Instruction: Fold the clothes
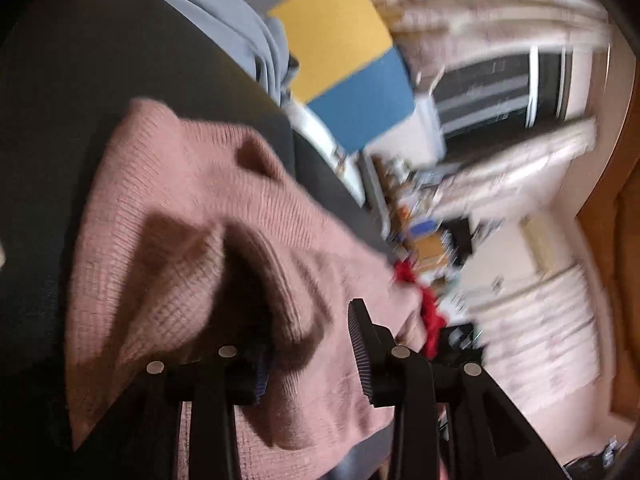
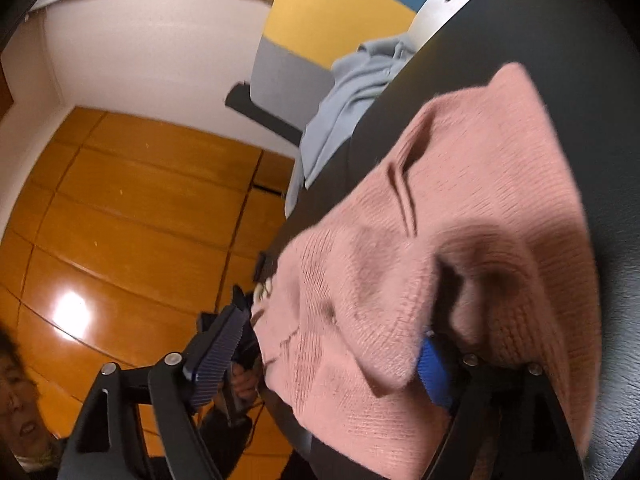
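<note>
A pink knit sweater point(image 1: 192, 208) lies rumpled on a black table point(image 1: 80, 80). It also shows in the right wrist view point(image 2: 500, 184). My left gripper point(image 1: 308, 348) is open, its jaws wide apart, with a fold of the sweater draped over the left finger. My right gripper point(image 2: 324, 360) is open too; a fold of the sweater hangs between the jaws and covers part of the right finger's blue pad point(image 2: 434, 372). Neither pair of jaws is closed on the cloth.
A light blue garment point(image 1: 240, 28) hangs over the table's far edge; it also shows in the right wrist view point(image 2: 352, 92). A red cloth point(image 1: 424, 300) lies past the sweater. An orange wooden floor point(image 2: 120, 220) lies below the table edge. A person's face point(image 2: 20, 412) is at lower left.
</note>
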